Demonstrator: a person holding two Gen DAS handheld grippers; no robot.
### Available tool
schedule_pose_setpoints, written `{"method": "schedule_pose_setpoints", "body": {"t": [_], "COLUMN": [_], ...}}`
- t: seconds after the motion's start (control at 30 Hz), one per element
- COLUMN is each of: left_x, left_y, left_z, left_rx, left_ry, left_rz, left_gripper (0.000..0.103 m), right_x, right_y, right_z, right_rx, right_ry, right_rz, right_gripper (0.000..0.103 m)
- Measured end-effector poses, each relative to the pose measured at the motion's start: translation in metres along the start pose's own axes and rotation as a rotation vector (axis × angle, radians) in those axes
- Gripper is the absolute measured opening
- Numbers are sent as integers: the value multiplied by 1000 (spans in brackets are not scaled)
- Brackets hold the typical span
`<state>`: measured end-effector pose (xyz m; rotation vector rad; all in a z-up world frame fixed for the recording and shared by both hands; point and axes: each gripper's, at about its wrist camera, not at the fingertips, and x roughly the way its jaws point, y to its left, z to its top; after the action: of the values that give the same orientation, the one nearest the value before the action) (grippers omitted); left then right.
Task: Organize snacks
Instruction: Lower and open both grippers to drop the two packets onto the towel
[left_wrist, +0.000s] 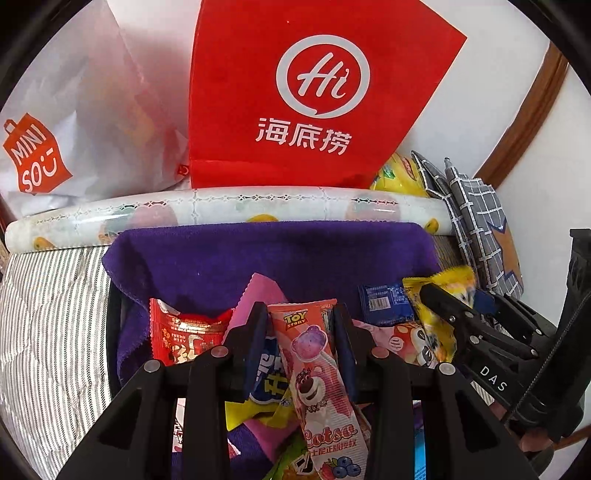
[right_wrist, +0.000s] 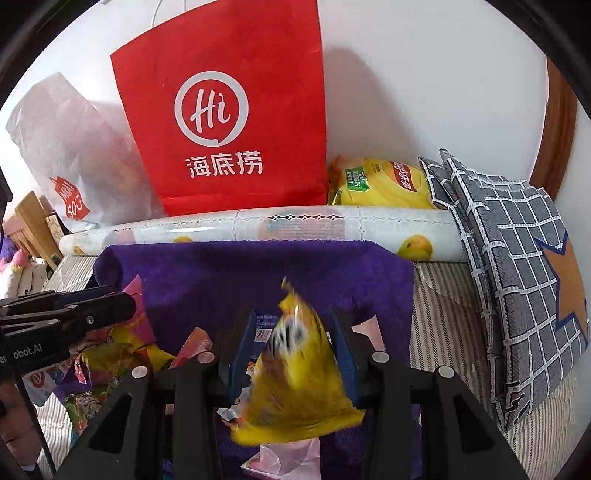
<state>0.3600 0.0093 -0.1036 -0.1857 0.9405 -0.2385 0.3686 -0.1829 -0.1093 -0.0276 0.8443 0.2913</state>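
My left gripper (left_wrist: 299, 332) is shut on a pink Lotso lollipop packet (left_wrist: 317, 376) and holds it above a pile of snack packets on a purple towel (left_wrist: 258, 258). My right gripper (right_wrist: 295, 343) is shut on a yellow snack packet (right_wrist: 299, 373), blurred, above the same towel (right_wrist: 258, 273). The right gripper with its yellow packet (left_wrist: 439, 306) shows at the right of the left wrist view. The left gripper's fingers (right_wrist: 92, 306) show at the left of the right wrist view. A red snack packet (left_wrist: 181, 336), a blue packet (left_wrist: 384, 301) and a pink packet (left_wrist: 262, 291) lie on the towel.
A red paper bag (left_wrist: 306, 92) and a white Miniso bag (left_wrist: 55, 147) stand against the wall behind a rolled printed sheet (left_wrist: 258, 206). A yellow chips bag (right_wrist: 384, 182) and a grey checked cushion (right_wrist: 517, 266) lie at the right. Striped bedding (left_wrist: 44, 314) surrounds the towel.
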Motion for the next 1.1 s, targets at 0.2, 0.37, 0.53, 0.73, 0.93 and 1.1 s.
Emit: {"method": "schedule_pose_setpoints", "body": {"t": [0.2,0.37,0.53,0.73,0.93,1.1], "left_x": [0,-2,-8,-20,-37,-50], "left_y": [0,1,0,1,0,1], "left_z": [-4,-7,-9,-13,-20,-27], "left_rx": [11,11,17,21,43,44], "left_ry": [8,7,19,11,-23,-38], "left_rz": [10,15,10,1,-4,11], "left_gripper": [36,36,37,48,58,65], "right_x": [-3,-6,-9,-12,-22,-33], "right_y": [1,1,4,9,17,22], "right_z": [0,1,1,-4,-8,-12], "right_rx": [-2,4,0,-3,-12,-12], "right_ry": [-2,-9,-10,-2,-10,-8], "right_rz": [-3,-11,-15,-33,-50,-71], "right_gripper": [40,40,41,45,54,58]}}
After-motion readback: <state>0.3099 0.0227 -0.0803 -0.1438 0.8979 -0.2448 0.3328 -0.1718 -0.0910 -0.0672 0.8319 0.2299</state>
